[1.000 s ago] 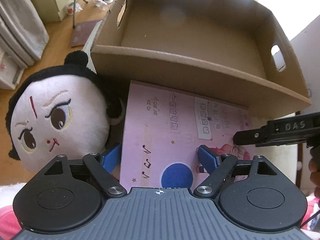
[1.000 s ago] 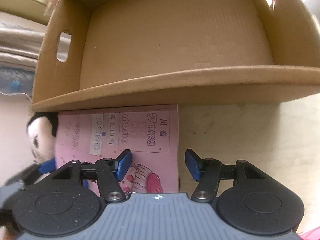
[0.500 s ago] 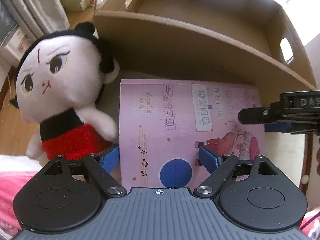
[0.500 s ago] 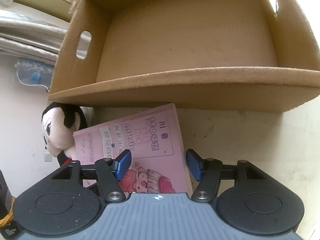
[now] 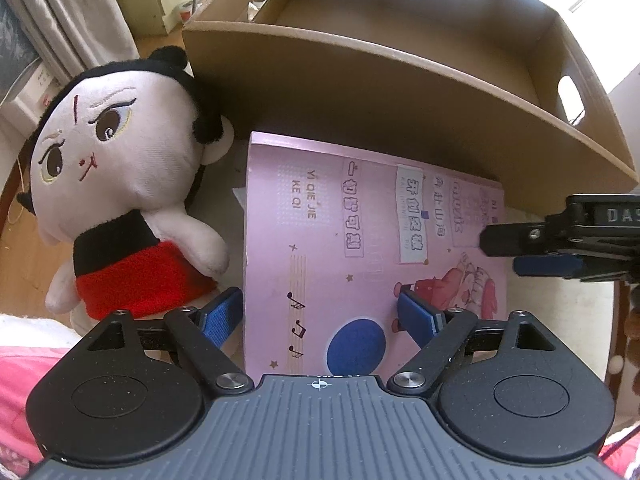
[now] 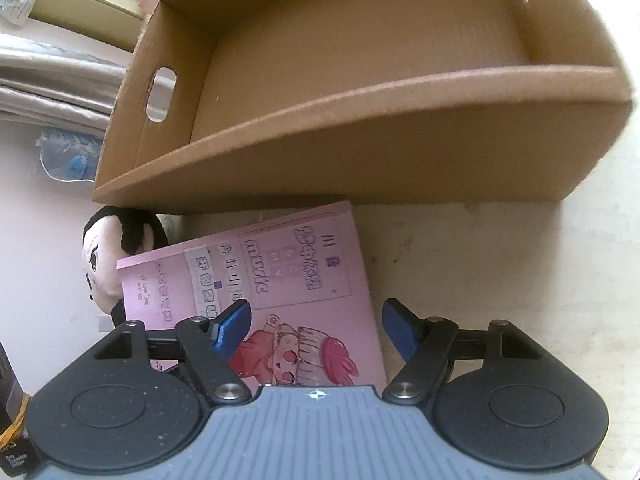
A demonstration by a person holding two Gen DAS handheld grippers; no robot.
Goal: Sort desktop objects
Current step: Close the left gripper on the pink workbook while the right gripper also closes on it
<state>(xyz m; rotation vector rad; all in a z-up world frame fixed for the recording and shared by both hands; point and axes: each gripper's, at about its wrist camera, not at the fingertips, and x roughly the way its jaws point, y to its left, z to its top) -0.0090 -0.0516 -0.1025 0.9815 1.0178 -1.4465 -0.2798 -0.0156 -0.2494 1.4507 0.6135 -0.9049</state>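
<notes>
Grippers hang over a pink booklet [image 5: 372,248] lying flat on the table [image 6: 500,280] against the cardboard box [image 5: 400,92], plush doll [image 5: 120,184] alongside. Left gripper [image 5: 320,316] gapes wide, gripping nothing; right gripper [image 6: 316,328] has just been opening, straddling the booklet's edge without pinching it.

Cardboard box [image 5: 400,92] walling the far side, plush doll [image 5: 120,184] crowding left, bare tabletop [image 6: 500,280] free right.
</notes>
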